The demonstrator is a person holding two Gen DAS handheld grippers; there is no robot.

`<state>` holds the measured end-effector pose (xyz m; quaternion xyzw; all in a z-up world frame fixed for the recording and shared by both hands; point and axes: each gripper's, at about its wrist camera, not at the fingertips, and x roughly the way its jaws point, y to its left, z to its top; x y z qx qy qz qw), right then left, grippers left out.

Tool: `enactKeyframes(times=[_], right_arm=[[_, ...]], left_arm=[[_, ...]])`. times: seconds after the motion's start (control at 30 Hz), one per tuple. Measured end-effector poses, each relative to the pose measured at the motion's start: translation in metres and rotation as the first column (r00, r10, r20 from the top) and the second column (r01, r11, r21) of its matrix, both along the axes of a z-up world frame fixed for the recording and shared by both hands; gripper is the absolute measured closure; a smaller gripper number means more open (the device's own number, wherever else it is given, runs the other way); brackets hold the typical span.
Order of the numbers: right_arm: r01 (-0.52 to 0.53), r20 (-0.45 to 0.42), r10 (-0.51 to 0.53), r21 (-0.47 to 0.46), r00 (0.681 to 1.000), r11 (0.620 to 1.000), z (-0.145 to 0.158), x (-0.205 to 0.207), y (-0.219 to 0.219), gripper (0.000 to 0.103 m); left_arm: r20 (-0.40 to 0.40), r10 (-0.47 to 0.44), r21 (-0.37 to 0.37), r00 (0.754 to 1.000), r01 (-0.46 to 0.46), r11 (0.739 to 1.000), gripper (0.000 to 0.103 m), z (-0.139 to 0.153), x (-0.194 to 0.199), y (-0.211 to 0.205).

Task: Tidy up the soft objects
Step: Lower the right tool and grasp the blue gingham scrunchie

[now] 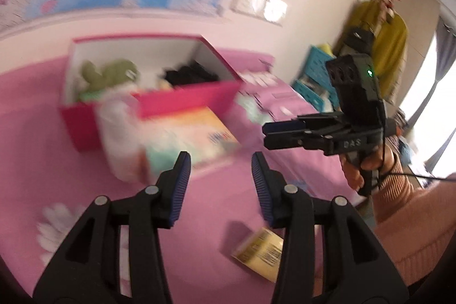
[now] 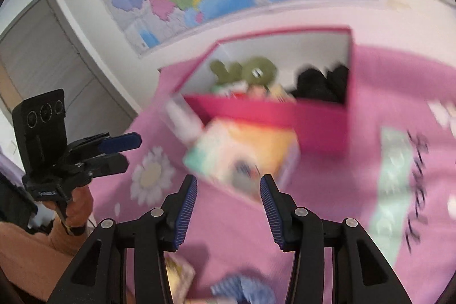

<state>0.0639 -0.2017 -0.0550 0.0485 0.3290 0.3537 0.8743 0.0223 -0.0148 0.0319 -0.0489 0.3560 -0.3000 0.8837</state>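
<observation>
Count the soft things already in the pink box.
2 that can be made out: a green plush on the left of the pink box and a black bundle on the right. The front wall and blur may hide more.

Both grippers empty over the pink bedspread (image 1: 42,133).
The left gripper (image 1: 221,164) gapes wide; the right gripper (image 1: 266,134) floats alongside, fingers parted, facing the pink box (image 1: 185,100) holding a green plush (image 1: 108,73).

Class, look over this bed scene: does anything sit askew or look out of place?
Yes. A colourful packet leans tilted against the front of the pink box, not lying flat, and a small yellow packet lies apart on the pink bedspread.
</observation>
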Motion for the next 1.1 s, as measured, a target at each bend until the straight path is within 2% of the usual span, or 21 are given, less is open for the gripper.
enactKeyframes(times=[0.13, 0.23, 0.37, 0.53, 0.67, 1.1], right_arm=[[0.046, -0.084, -0.049, -0.041, 0.995, 0.998, -0.034, -0.016, -0.027, 0.056], [0.042, -0.131, -0.049, -0.056, 0.990, 0.998, -0.052, -0.026, -0.035, 0.056], [0.022, -0.155, -0.036, -0.085, 0.987, 0.996, -0.067, -0.036, -0.037, 0.056], [-0.008, -0.157, -0.010, -0.113, 0.988, 0.994, -0.076, -0.039, -0.031, 0.073], [-0.006, -0.144, -0.012, -0.119, 0.990, 0.993, -0.077, -0.040, -0.031, 0.089], [0.031, -0.014, -0.032, -0.057, 0.999, 0.998, -0.039, -0.046, -0.036, 0.092]], left_arm=[[-0.060, -0.082, 0.011, 0.995, 0.083, 0.996, 0.057, -0.019, -0.004, -0.027], [-0.095, -0.130, 0.028, 0.987, 0.134, 0.991, 0.057, -0.032, -0.003, -0.046], [-0.133, -0.163, 0.044, 0.978, 0.170, 0.984, 0.057, -0.044, -0.001, -0.066], [-0.169, -0.164, 0.044, 0.972, 0.174, 0.984, 0.057, -0.053, 0.005, -0.072], [-0.188, -0.167, 0.037, 0.968, 0.177, 0.983, 0.057, -0.058, 0.004, -0.074], [-0.220, -0.208, 0.012, 0.953, 0.215, 0.976, 0.057, -0.067, 0.011, -0.089]])
